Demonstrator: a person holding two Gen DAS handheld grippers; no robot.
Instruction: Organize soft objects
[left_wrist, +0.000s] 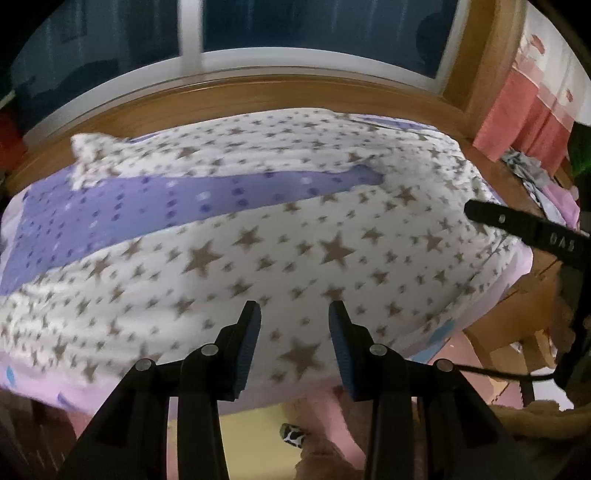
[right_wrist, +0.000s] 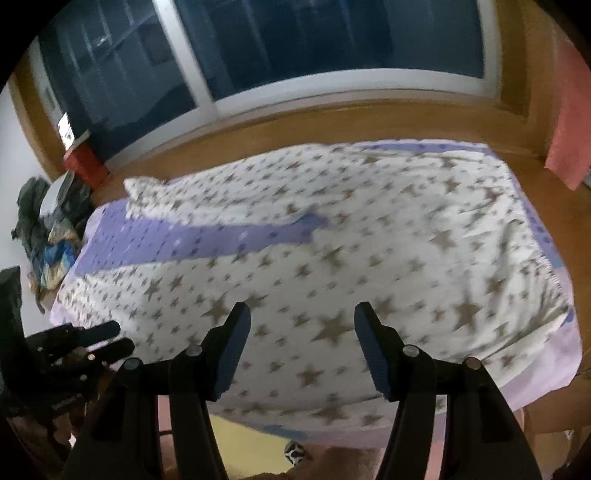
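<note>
While hanging above the foot edge of the bed (right_wrist: 565, 350), left claw (left_wrist: 291, 310) with both dark-blue pads apart and nothing between them. Right claw (right_wrist: 303, 310) over the same edge of the bed, further to the right: pads also apart, a little wider, nothing held. Below both claws, only fabric, not touched by any pad.

Spread over most of the bed: white fleece blanket with grey-brown stars (left_wrist: 295, 251), rumpled, reaching from the foot edge up to the far side. Far left corner of this blanket folded up into a small raised point. Lying open between two parts of the blanket, on the left half of the bed: long strip of purple sheet with darker dots (left_wrist: 147, 199). Around the blanket, at the bed's edges, a pale lilac border.

Behind the bed, a brown wooden ledge (left_wrist: 258, 92), and above it a dark window with white frame (left_wrist: 229, 62). To the right of the bed, a hanging coral-red cloth (left_wrist: 517, 118). To the left of the bed, in the right wrist view, a pile of dark clothes (right_wrist: 40, 229) and a red box (right_wrist: 86, 166) near the far left corner. In front of the bed's foot, low down, a yellow floor patch (left_wrist: 251, 424) with a small black-and-white patterned thing (left_wrist: 293, 435) on it; too blurred to tell more.
</note>
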